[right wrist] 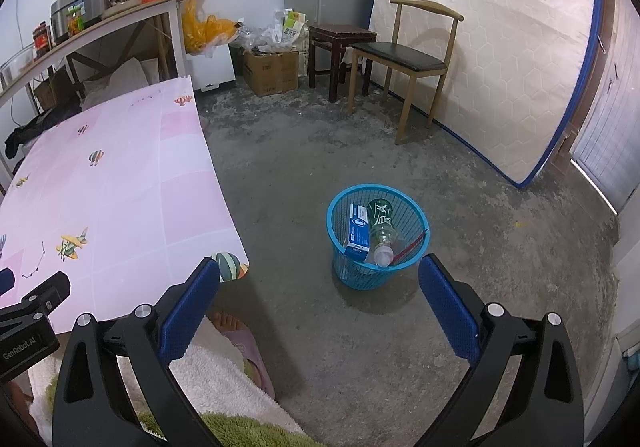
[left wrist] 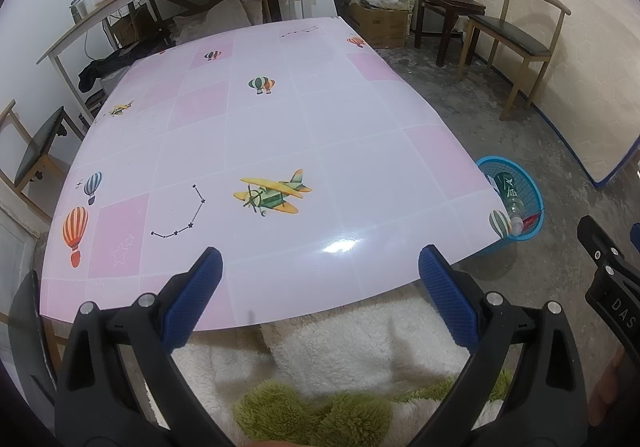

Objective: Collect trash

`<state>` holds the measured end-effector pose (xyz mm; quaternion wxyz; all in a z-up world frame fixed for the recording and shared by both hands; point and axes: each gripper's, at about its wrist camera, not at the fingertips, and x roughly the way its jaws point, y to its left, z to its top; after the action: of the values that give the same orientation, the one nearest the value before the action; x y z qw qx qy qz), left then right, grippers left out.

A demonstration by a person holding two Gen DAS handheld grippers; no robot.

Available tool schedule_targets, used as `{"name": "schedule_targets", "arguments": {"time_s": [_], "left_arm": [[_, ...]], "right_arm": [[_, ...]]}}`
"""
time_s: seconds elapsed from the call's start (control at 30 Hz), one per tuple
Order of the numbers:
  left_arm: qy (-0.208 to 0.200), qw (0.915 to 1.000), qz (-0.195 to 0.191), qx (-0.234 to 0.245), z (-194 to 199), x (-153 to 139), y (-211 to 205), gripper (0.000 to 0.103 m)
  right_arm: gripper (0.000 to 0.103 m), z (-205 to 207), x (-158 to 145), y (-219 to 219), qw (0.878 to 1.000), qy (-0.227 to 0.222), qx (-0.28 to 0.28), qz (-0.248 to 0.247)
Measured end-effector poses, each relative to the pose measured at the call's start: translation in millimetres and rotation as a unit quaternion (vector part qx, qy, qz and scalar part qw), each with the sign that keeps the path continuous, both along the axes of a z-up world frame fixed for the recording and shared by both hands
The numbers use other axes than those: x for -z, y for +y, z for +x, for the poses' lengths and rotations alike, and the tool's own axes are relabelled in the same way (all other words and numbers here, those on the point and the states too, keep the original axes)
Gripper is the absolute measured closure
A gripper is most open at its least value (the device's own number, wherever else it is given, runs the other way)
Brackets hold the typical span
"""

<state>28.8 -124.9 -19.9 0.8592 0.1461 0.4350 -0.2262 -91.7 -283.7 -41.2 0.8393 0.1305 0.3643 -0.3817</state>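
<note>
Left tool (left wrist: 320,279): its 2 blue pads are wide apart and hold nothing. It hangs over the near edge of the counter.
Right tool (right wrist: 319,287): its 2 blue pads are wide apart too, with nothing between them. It hangs over the floor, just right of the counter's near right corner.
Counter (left wrist: 280,127): it has a pink and white cloth with little planes and balloons drawn on it.
Trash basket (right wrist: 416,213): it is blue and round, and it stands on the gray floor (right wrist: 480,267), near the counter's right side.
Trash in the basket: 1 blue and white box (right wrist: 357,232) leans on the left wall. 1 clear bottle (right wrist: 382,233) with a green label lies beside it, cap toward the near side. 1 thin red thing (right wrist: 412,245) is at the right; I cannot tell what it is.
Chair (right wrist: 404,55): it stands far back on the right, by a big white mattress (right wrist: 500,47) that leans on the wall.
Near side: a white and green fluffy cloth (left wrist: 340,359) is under the left tool.
</note>
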Motion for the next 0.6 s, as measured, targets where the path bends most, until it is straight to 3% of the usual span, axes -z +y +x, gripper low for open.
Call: {"name": "schedule_targets", "arguments": {"time_s": [0.6], "left_arm": [[0.000,1.0000,0.000,0.001,-0.1,0.0,0.2,0.008]], "right_arm": [[0.006,-0.3,0.3,-0.7,1.000,0.000,-0.001,-0.001]]}}
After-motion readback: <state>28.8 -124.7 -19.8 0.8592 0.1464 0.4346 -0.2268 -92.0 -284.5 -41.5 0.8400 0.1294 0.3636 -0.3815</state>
